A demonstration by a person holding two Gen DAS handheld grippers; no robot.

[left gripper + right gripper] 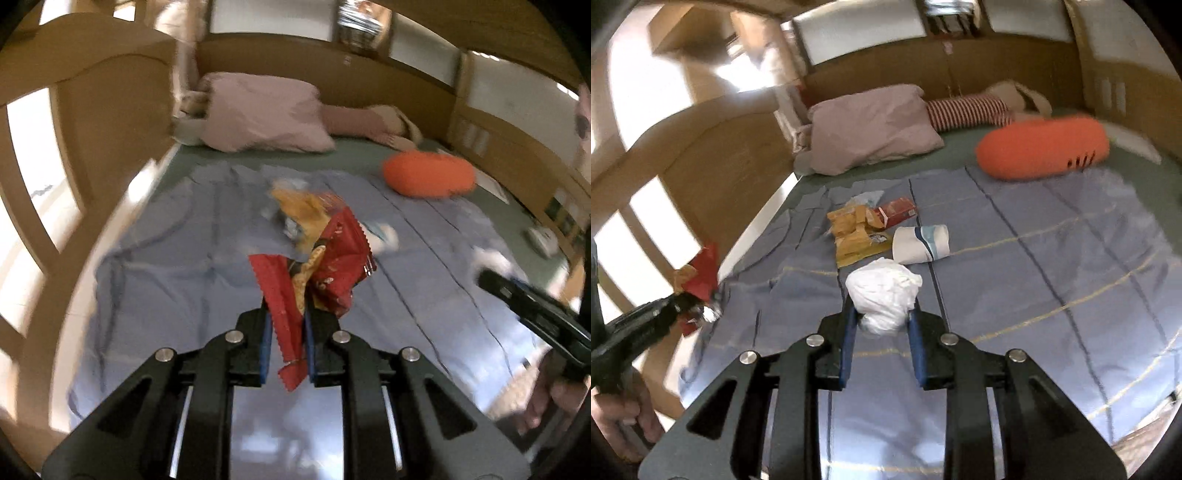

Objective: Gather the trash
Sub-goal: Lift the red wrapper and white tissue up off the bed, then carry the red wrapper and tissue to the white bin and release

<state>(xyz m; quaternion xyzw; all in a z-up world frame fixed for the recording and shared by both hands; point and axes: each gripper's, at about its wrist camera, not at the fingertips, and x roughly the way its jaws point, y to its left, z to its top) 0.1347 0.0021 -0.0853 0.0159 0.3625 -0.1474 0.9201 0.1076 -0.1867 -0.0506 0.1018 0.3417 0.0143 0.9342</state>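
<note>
Left gripper [288,314]: closed on a red wrapper [317,280], which is pinched between the blue pads [266,339] and lifted clear of the blanket [177,280]. In the right wrist view the same wrapper sits at the far left, off the blanket's left edge.

Right gripper [881,314]: jaws partly closed around a white wad [884,295], crumpled tissue or thin plastic. The pads [847,339] touch both sides of the wad. Whether the wad is lifted or resting on the blanket cannot be determined.

Items on the blanket, located from the wad:
- Just beyond it, slightly left: yellow packets [855,236], flattened and crumpled.
- Just beyond it, slightly right: a paper cup [921,244], on its side.
- Beyond the packets: a red box [897,212], open at one end.
- Beside the box, to its left: a clear film scrap [866,197].

Far end of the bed: a pink pillow [875,129], a striped bolster [964,110] and an orange cushion [1041,147]. These are bedding, not trash.

Progress, as a judgement: early to middle. Two pieces are in the grippers; at least four remain on the blanket. No bin or bag is visible, so neither held piece counts as disposed of.
</note>
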